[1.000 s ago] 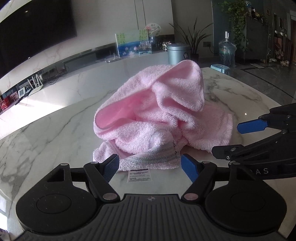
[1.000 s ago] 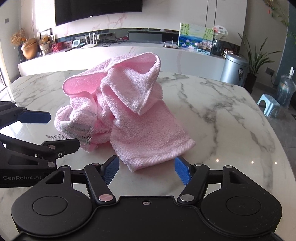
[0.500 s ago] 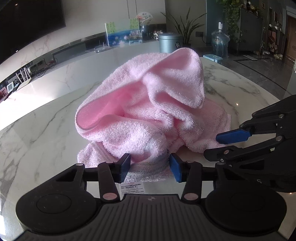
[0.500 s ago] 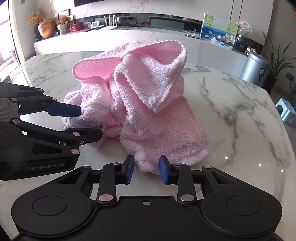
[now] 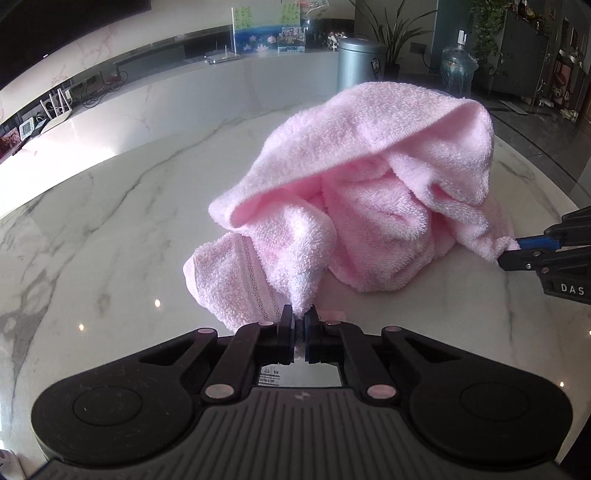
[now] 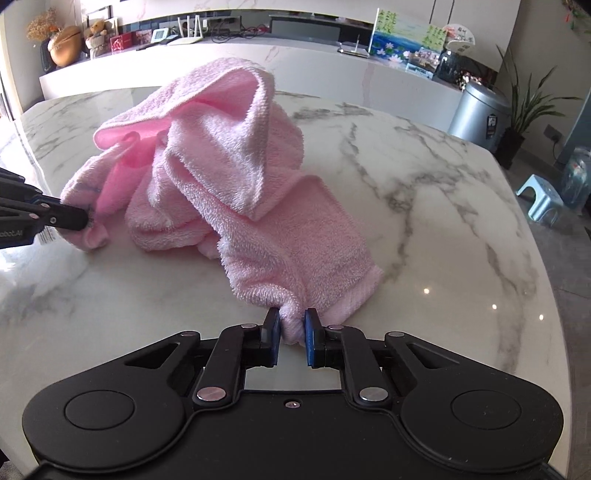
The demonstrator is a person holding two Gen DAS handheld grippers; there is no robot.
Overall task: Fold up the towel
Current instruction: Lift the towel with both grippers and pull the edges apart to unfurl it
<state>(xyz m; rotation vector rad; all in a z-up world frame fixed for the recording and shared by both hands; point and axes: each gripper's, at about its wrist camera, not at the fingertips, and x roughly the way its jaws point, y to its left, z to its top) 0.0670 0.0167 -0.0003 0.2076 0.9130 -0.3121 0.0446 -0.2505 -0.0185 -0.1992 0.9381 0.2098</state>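
1. Claws had closed within the last second: left claw [image 5: 303, 326] and right claw [image 6: 291, 330] each pinched an edge of the pink towel [image 5: 369, 192].
2. Towel lay crumpled at frame centre on the marble desk [image 6: 461, 229], likely ready for spreading.

A home living room, seen across a marble table [image 6: 443, 229].
A wall television [image 5: 55, 26], routers [image 6: 188, 35] on a long marble console, potted plants [image 6: 528, 107], a teddy bear [image 6: 96, 31] and a water jug [image 5: 458, 72] show it.

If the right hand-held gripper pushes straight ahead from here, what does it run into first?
The pink towel itself: the right hand-held gripper is already shut on its near edge, and the crumpled heap lies directly ahead on the marble table.
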